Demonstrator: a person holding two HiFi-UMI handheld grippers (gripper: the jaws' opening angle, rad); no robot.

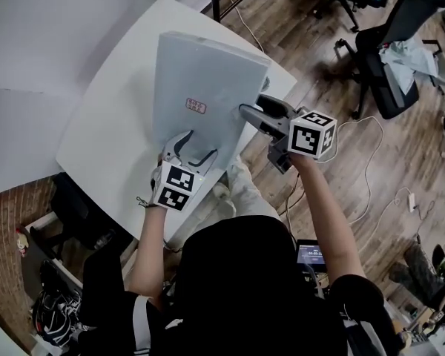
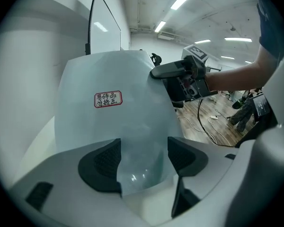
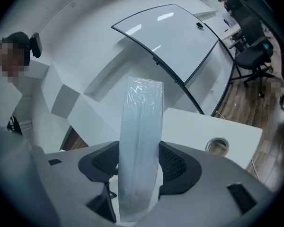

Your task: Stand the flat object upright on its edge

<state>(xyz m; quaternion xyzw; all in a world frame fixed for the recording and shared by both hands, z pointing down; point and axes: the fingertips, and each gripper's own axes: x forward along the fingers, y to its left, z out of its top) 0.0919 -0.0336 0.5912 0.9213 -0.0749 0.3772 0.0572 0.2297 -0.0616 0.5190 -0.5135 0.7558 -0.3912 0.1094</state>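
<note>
Wrapped panel (image 1: 200, 80), pale and flat with a red fragile label (image 1: 196, 106), is tilting up over the white table (image 1: 96, 139), its labelled face turning toward the person and its long axis running away from them. The right gripper (image 1: 251, 110) is reaching in from the right and pinching the panel's right long edge, both pads pressing on its two faces. The left gripper (image 1: 191, 153) is sitting at the near short end with its jaws standing apart, the panel's lower end seated between the pads and cradled, not squeezed. So the far short edge is lying away from both tools, and it is the near end, by the left gripper, that seems to be serving as the pivot. Whether that end is touching the table cannot be told. The right gripper looks placed to be swinging the panel to vertical while the left is steadying the base
</note>
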